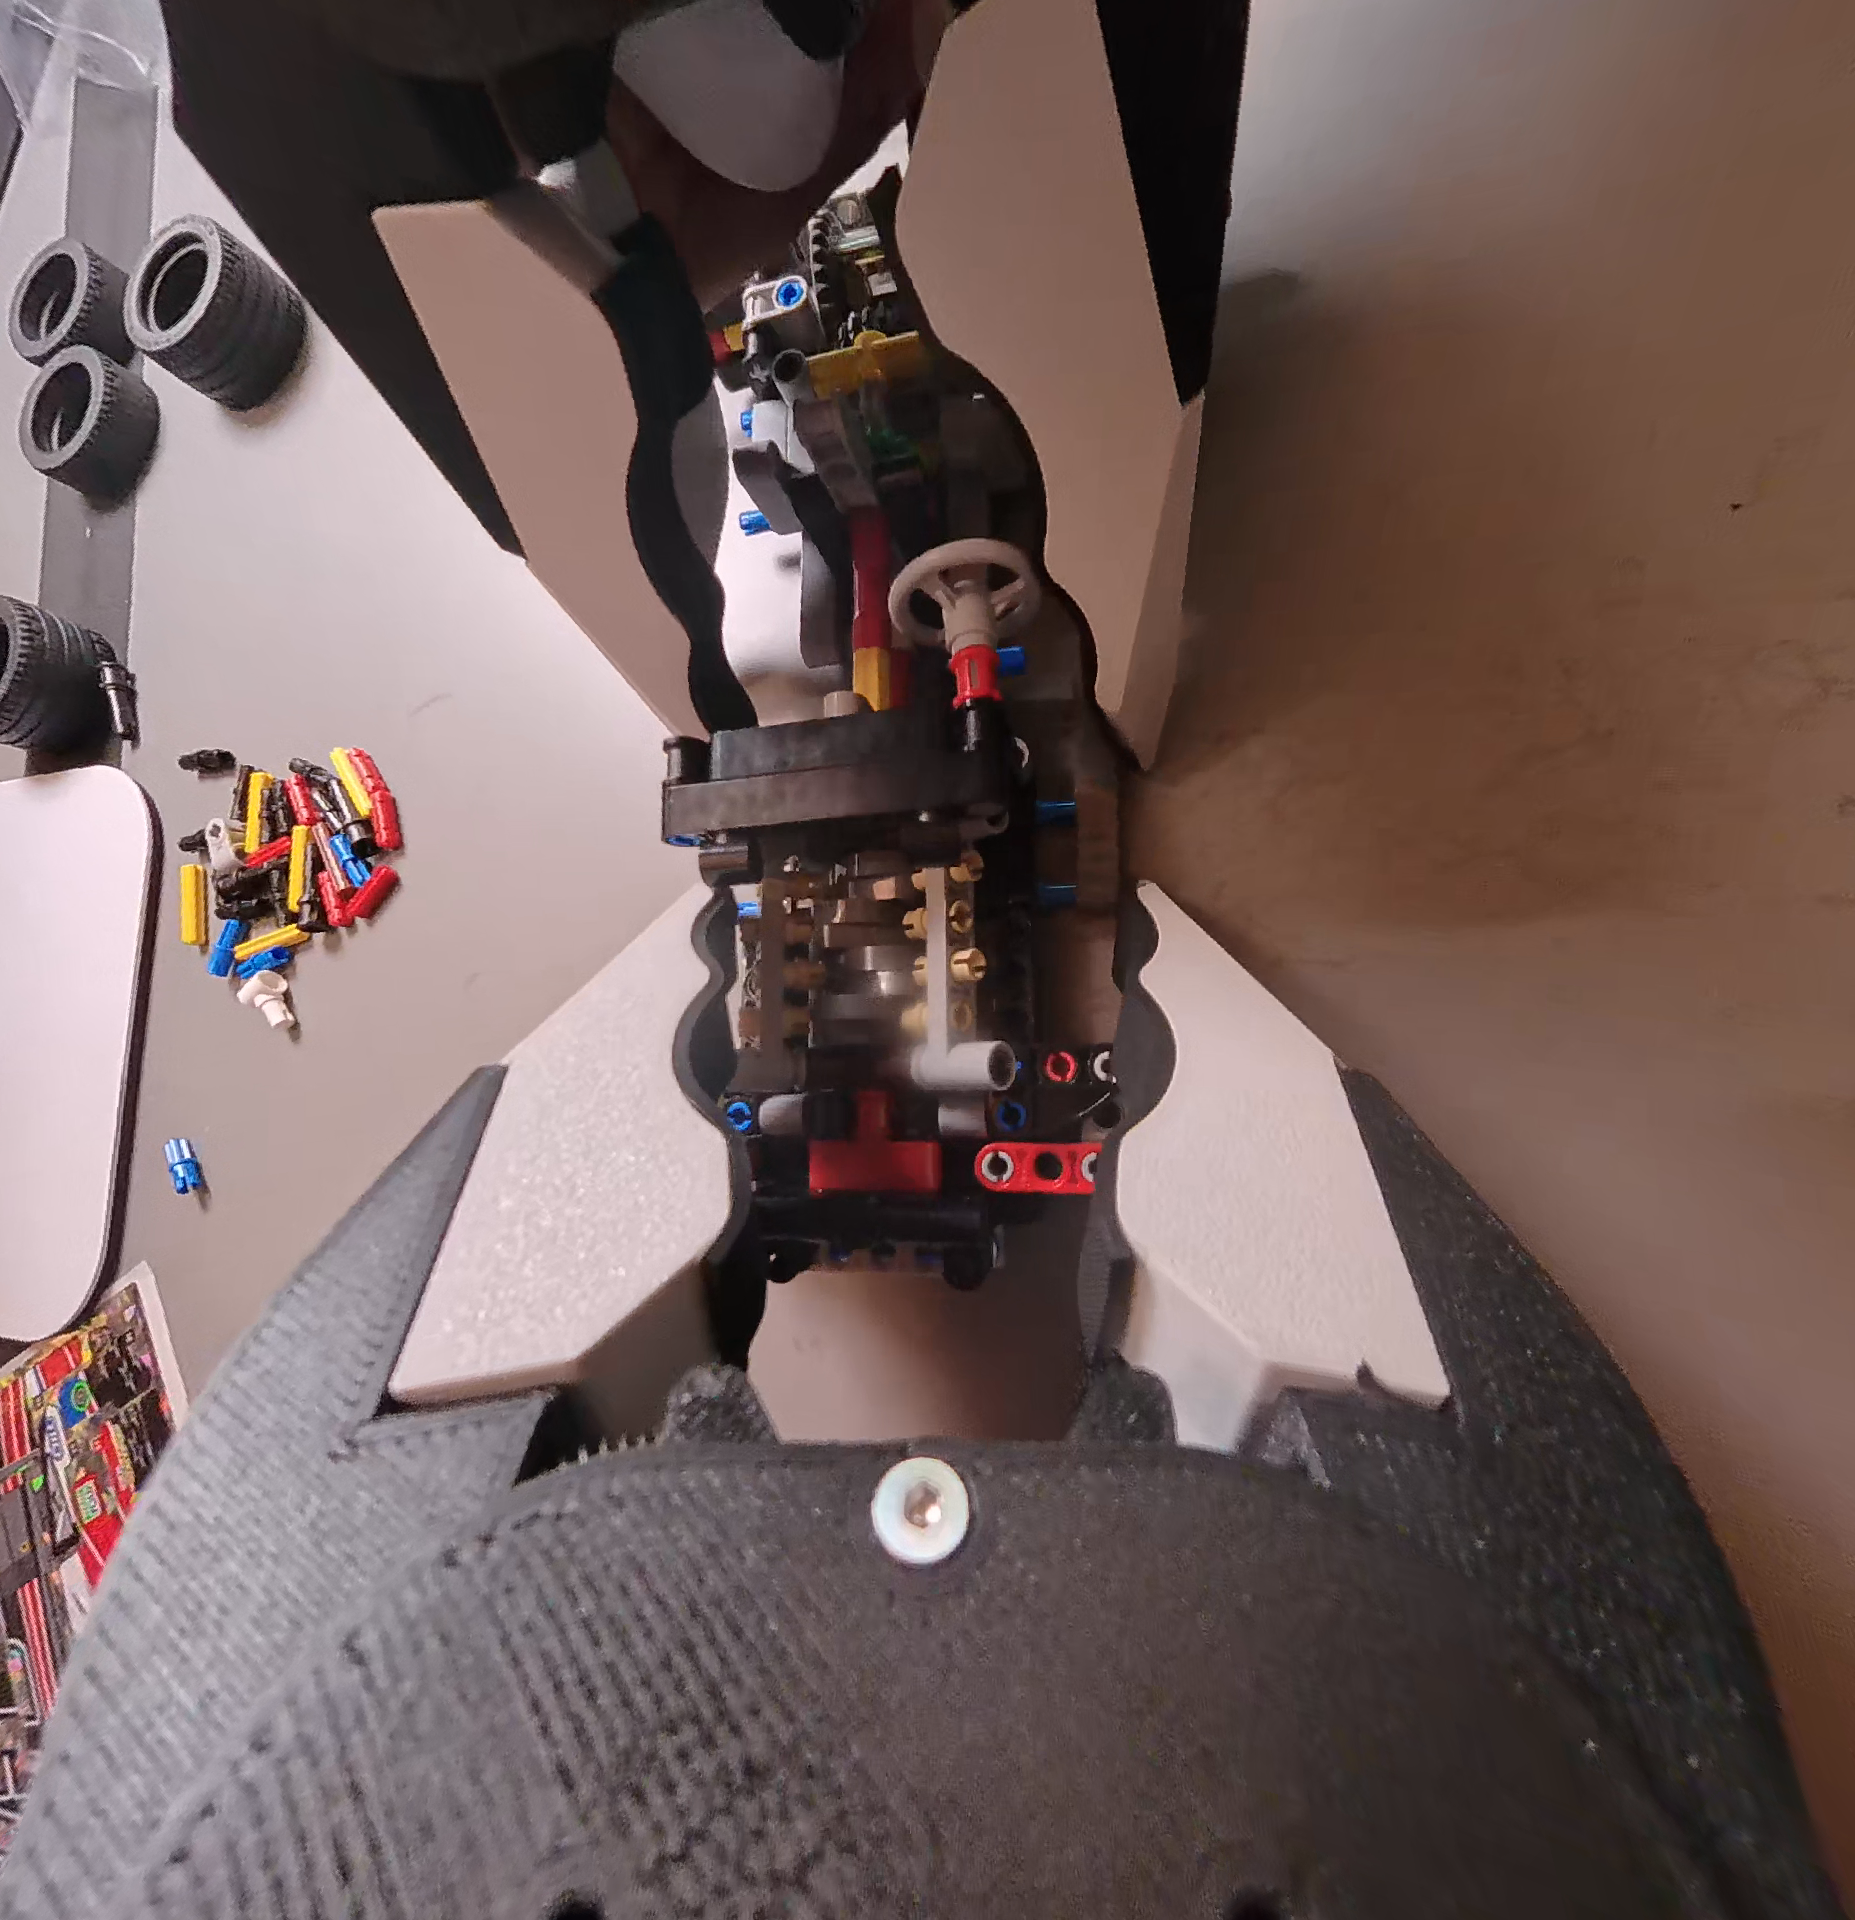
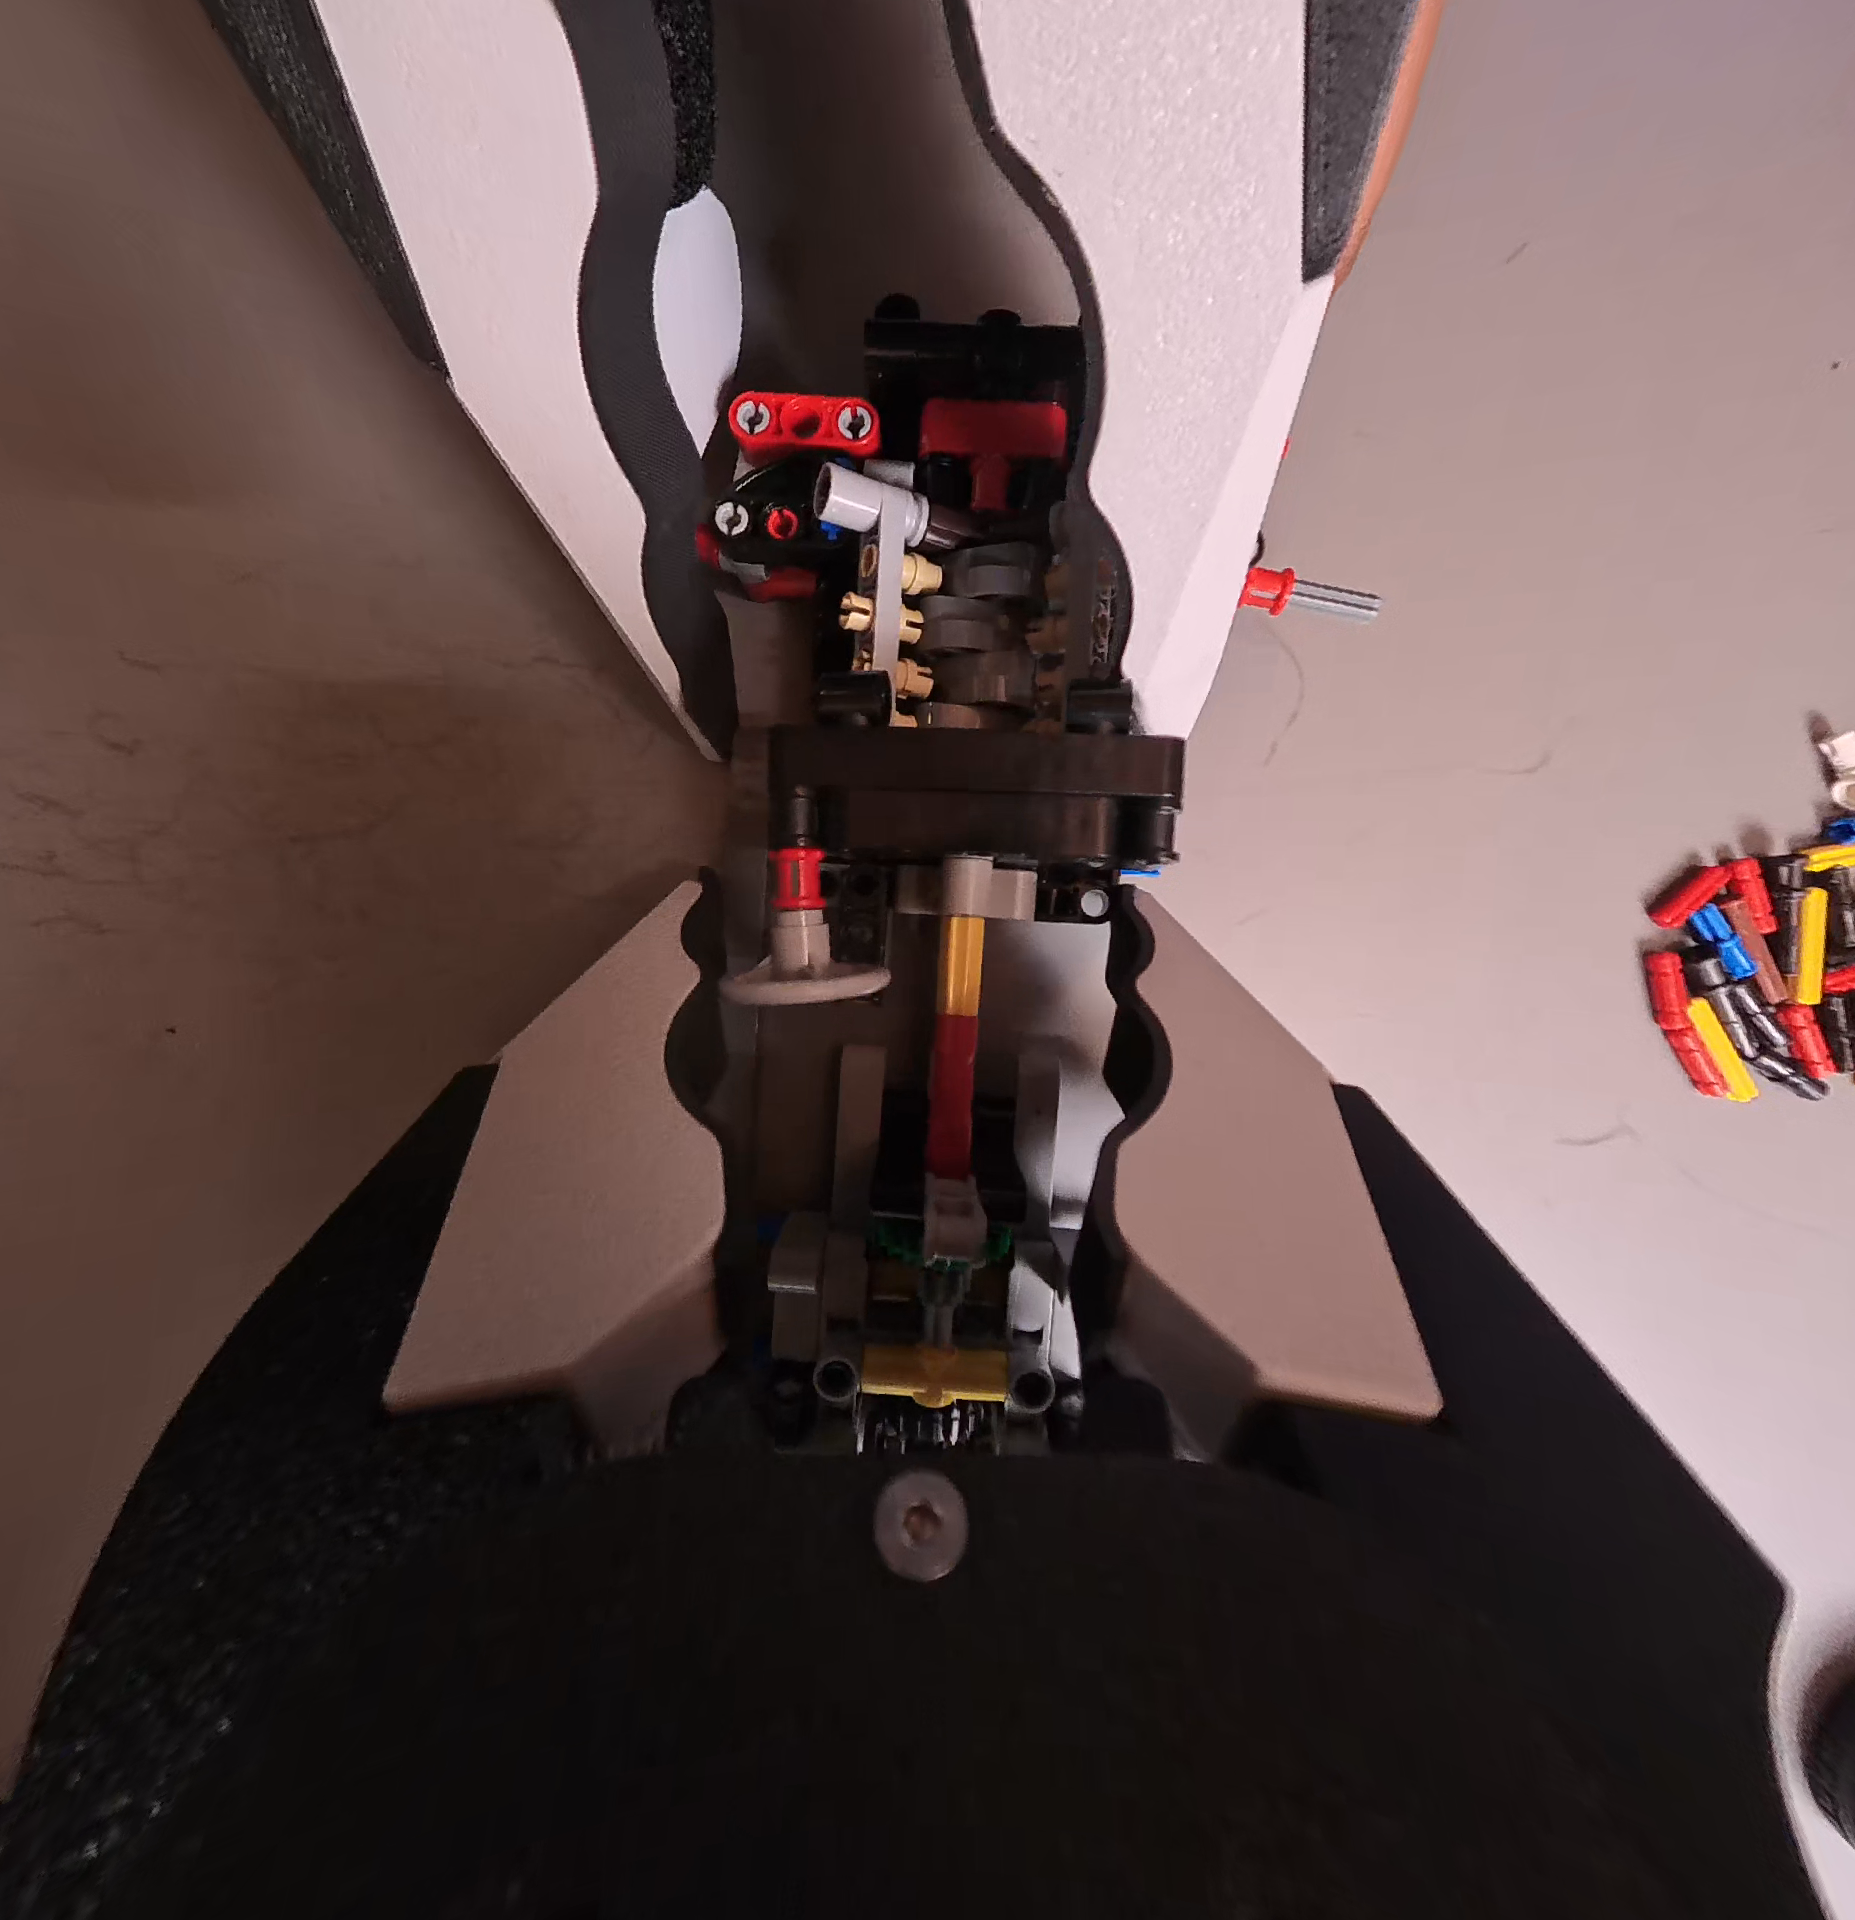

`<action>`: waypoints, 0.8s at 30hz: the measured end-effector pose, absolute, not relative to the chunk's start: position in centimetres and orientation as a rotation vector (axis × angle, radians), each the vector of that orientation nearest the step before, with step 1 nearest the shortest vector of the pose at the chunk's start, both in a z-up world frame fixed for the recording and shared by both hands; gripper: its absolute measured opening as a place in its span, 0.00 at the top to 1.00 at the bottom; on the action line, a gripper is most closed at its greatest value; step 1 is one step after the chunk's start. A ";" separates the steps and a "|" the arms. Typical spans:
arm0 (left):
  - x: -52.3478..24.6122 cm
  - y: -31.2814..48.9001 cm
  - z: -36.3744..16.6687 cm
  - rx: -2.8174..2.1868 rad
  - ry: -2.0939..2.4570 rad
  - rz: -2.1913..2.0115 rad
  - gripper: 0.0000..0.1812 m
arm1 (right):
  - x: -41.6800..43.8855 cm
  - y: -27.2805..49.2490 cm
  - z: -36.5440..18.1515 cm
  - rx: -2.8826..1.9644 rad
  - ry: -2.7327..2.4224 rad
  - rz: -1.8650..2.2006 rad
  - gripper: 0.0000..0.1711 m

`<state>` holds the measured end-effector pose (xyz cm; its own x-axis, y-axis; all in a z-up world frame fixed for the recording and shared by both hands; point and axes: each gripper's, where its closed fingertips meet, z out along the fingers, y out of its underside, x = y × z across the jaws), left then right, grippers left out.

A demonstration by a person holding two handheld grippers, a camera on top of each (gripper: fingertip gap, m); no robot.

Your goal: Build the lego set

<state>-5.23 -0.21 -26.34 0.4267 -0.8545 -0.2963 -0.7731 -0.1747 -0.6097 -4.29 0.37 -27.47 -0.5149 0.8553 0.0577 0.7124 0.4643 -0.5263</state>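
Currently we've both clamped: left hand-held gripper (image 1: 907,1091) and right hand-held gripper (image 2: 918,1049) closed on opposite ends of the lego chassis (image 1: 871,831), above the surface (image 1: 435,582).

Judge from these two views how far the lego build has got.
Done: a chassis with steering wheel and engine block. In hand: both claws, left claw and right claw, grip its opposite ends. Left: four tyres and the loose pin pile lie unused.
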 end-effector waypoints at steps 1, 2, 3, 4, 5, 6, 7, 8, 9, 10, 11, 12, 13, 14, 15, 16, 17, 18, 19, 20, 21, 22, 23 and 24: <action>-5.2 -0.2 -26.3 -1.972 1.372 -0.144 0.60 | -4.3 0.4 -27.5 -1.331 -2.402 0.645 0.58; -5.2 -0.2 -26.3 -1.973 1.369 -0.143 0.60 | -4.3 0.4 -27.4 -1.327 -2.401 0.644 0.58; -5.2 -0.3 -26.3 -1.975 1.366 -0.143 0.60 | -4.3 0.4 -27.4 -1.322 -2.401 0.644 0.58; -5.2 -0.3 -26.3 -1.977 1.365 -0.142 0.60 | -4.3 0.3 -27.4 -1.319 -2.401 0.647 0.58; -5.2 -0.3 -26.4 -1.980 1.364 -0.141 0.60 | -4.3 0.4 -27.4 -1.314 -2.400 0.649 0.58; -5.2 -0.3 -26.4 -1.980 1.363 -0.138 0.61 | -4.3 0.4 -27.4 -1.307 -2.398 0.649 0.58; -5.2 -0.3 -26.3 -1.978 1.363 -0.135 0.61 | -4.3 0.4 -27.4 -1.303 -2.395 0.650 0.58; -5.2 -0.3 -26.3 -1.974 1.364 -0.135 0.61 | -4.3 0.4 -27.4 -1.302 -2.392 0.651 0.58; -5.2 -0.3 -26.3 -1.973 1.363 -0.137 0.61 | -4.3 0.4 -27.4 -1.301 -2.391 0.650 0.58; -5.2 -0.3 -26.3 -1.974 1.362 -0.140 0.61 | -4.3 0.4 -27.4 -1.299 -2.390 0.649 0.58; -5.1 -0.3 -26.3 -1.975 1.363 -0.139 0.61 | -4.3 0.4 -27.4 -1.296 -2.392 0.649 0.58; -5.1 -0.3 -26.4 -1.977 1.362 -0.139 0.61 | -4.3 0.3 -27.4 -1.292 -2.395 0.650 0.58; -5.1 -0.3 -26.4 -1.980 1.360 -0.138 0.61 | -4.2 0.3 -27.3 -1.286 -2.397 0.650 0.59; -5.1 -0.3 -26.4 -1.981 1.359 -0.138 0.61 | -4.3 0.3 -27.3 -1.285 -2.397 0.651 0.59; -5.1 -0.3 -26.4 -1.979 1.360 -0.142 0.61 | -4.2 0.3 -27.3 -1.284 -2.397 0.651 0.59; -5.1 -0.3 -26.4 -1.975 1.362 -0.145 0.61 | -4.2 0.3 -27.3 -1.284 -2.397 0.649 0.59; -5.1 -0.2 -26.3 -1.975 1.361 -0.147 0.62 | -4.2 0.4 -27.3 -1.285 -2.397 0.649 0.59; -5.1 -0.2 -26.4 -1.977 1.362 -0.148 0.62 | -4.2 0.4 -27.3 -1.285 -2.396 0.650 0.59; -5.1 -0.2 -26.3 -1.976 1.365 -0.151 0.62 | -4.2 0.4 -27.3 -1.288 -2.395 0.652 0.59; -5.1 -0.2 -26.3 -1.973 1.366 -0.155 0.62 | -4.2 0.4 -27.3 -1.291 -2.396 0.650 0.59; -5.1 -0.2 -26.3 -1.973 1.365 -0.155 0.62 | -4.2 0.4 -27.3 -1.290 -2.398 0.649 0.59; -5.1 -0.2 -26.3 -1.973 1.365 -0.155 0.62 | -4.2 0.4 -27.3 -1.289 -2.398 0.649 0.59; -5.1 -0.2 -26.3 -1.973 1.363 -0.155 0.62 | -4.2 0.4 -27.3 -1.286 -2.398 0.652 0.59; -5.1 -0.2 -26.3 -1.972 1.362 -0.155 0.62 | -4.2 0.4 -27.3 -1.283 -2.398 0.654 0.59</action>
